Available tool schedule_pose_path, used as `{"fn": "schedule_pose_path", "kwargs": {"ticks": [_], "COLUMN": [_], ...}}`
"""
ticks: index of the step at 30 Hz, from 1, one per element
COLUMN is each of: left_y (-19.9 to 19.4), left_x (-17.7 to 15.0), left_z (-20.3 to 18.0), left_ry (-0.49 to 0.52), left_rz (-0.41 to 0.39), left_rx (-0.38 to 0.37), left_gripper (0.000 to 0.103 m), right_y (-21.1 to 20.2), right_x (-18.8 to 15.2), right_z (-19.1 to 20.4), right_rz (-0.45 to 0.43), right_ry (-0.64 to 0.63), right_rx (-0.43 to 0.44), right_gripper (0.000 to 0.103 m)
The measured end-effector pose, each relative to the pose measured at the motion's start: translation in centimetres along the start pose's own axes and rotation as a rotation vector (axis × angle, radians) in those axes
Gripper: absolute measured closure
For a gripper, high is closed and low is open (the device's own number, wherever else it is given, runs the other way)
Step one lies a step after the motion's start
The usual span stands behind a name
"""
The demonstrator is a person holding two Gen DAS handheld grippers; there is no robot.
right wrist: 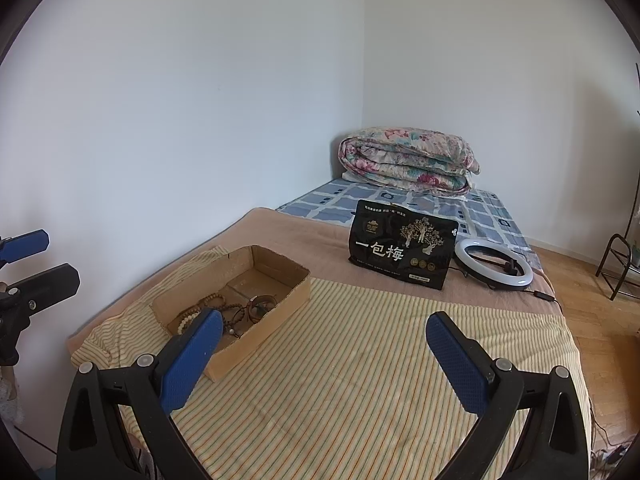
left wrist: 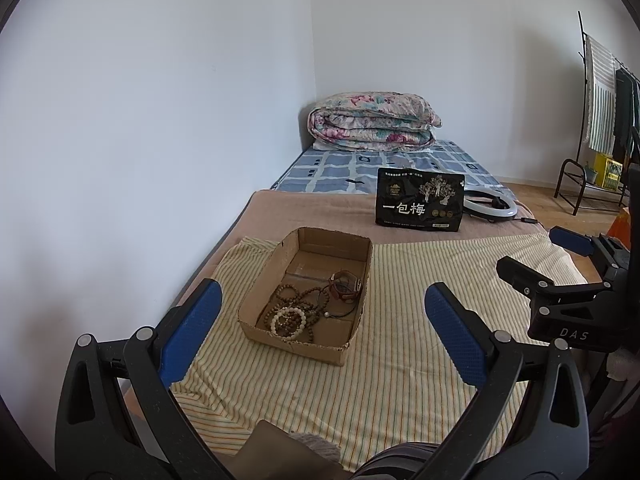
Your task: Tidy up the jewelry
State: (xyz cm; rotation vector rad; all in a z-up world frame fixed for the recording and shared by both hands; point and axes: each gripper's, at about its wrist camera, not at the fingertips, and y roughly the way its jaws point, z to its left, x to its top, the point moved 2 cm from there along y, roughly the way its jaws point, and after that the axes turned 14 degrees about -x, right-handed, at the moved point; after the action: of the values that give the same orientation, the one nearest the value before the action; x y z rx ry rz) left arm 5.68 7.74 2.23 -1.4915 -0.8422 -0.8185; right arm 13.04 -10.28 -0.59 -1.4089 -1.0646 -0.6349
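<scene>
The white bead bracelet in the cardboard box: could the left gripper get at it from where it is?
Probably yes. The left gripper is open, the cardboard box has no lid, and the white bead bracelet lies on top near its front wall.

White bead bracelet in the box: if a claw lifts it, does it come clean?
Probably floppy: the white bead bracelet is a loose loop of strung beads. It may drag neighbours, since it overlaps the brown bead strands. Round beads could slip off the pads.

Bedroom (bed (left wrist: 400, 168), folded quilt (left wrist: 372, 122))
</scene>
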Motion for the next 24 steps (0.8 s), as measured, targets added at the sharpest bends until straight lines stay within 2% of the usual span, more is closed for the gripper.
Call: {"fn": "schedule_pose_path", "kwargs": {"ticks": [24], "left_y": [0.06], "left_x": [-0.1], "left_z": [-0.01], "left_ry": [-0.008], "left_rz": [0.001], "left_rx": [0.001], "left_gripper": [0.0], "right_y": [0.11], "right_x": [-0.34], "right_z": [0.0], "right_rz": [0.007], "right_ry": [0.006], "right_rx": [0.002], "right_gripper": [0.0]}}
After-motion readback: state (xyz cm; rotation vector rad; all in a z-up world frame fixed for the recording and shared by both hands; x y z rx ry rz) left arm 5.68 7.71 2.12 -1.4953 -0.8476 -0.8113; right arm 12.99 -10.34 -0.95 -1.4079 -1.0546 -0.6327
